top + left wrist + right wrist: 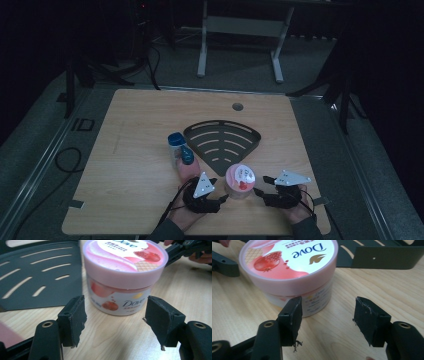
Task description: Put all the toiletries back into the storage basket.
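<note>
Two grippers sit at the near edge of the wooden table (125,150), and both stand open with nothing between their pads. The left gripper (115,322) has its black jaws spread wide on either side of a gap of bare wood; the pink tub (123,275) stands just beyond the fingertips, apart from them. The right gripper (325,320) is likewise spread, its jaws clear of the tub (292,272), which lies ahead of it and off toward the left jaw, close to that pad but not pressed by it.

From the high view, the tub (240,181) stands upright between the left gripper (224,197) and the right gripper (259,191), each pointing inward at it from its own side. Both tips look about equally near, so neither hand has a plain advantage. The tub is round and squat with its axis vertical, so any grasp would have to span its width; the present jaw openings look narrower than the lid, a judgement only.

Its lid reads "Dove" beside a picture of a pomegranate, and "Dove" appears again on the side wall; the small line of print above the lid logo is too fine to read.

Farther out lies a dark fan-shaped slotted rack (222,142), and left of it a blue-capped bottle (179,147).
</note>
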### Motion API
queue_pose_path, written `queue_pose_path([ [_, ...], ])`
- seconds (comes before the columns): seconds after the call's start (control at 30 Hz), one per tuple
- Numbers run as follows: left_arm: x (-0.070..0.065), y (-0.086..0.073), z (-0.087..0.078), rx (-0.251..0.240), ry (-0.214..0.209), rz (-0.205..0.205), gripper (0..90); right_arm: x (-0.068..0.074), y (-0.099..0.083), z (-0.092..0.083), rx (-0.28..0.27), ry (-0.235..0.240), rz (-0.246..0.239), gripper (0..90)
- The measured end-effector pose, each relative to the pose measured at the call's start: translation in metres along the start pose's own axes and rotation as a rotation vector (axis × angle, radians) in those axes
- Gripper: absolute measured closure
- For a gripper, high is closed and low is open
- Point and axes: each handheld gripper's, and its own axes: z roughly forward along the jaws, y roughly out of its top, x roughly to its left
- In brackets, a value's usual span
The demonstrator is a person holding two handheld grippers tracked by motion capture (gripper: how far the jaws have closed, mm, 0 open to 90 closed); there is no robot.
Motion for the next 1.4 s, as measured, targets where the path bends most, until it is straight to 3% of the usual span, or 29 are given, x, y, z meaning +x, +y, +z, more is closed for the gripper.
queue_pose_path([
  [0.13, 0.000, 0.001, 0.004, 0.003, -0.007, -0.003, 33.6, 0.001, -0.001, 0.001, 0.001, 0.032, -0.001, 31.7],
  [0.33, -0.001, 0.003, 0.008, -0.002, -0.009, -0.013, 30.3, 0.006, 0.001, 0.003, 0.001, 0.081, -0.016, 30.7],
  [0.53, 0.000, 0.004, 0.010, -0.004, -0.024, -0.024, 27.4, 0.010, 0.002, 0.006, 0.002, 0.092, -0.031, 23.1],
  [0.67, 0.001, 0.004, 0.013, 0.000, -0.031, -0.026, 25.3, 0.010, 0.003, 0.008, -0.005, 0.124, -0.038, 17.9],
  [0.9, 0.001, 0.007, 0.017, 0.000, -0.035, -0.029, 24.3, 0.010, 0.005, 0.011, -0.005, 0.111, -0.030, 10.9],
  [1.1, 0.001, 0.008, 0.020, 0.003, -0.037, -0.028, 24.1, 0.012, 0.005, 0.012, 0.001, 0.092, -0.039, 14.2],
  [1.2, 0.002, 0.008, 0.021, 0.009, -0.038, -0.024, 25.4, 0.011, 0.005, 0.013, -0.002, 0.113, -0.038, 20.1],
  [1.4, 0.002, 0.009, 0.022, 0.011, -0.044, -0.021, 25.3, 0.009, 0.004, 0.014, -0.011, 0.126, -0.035, 18.5],
])
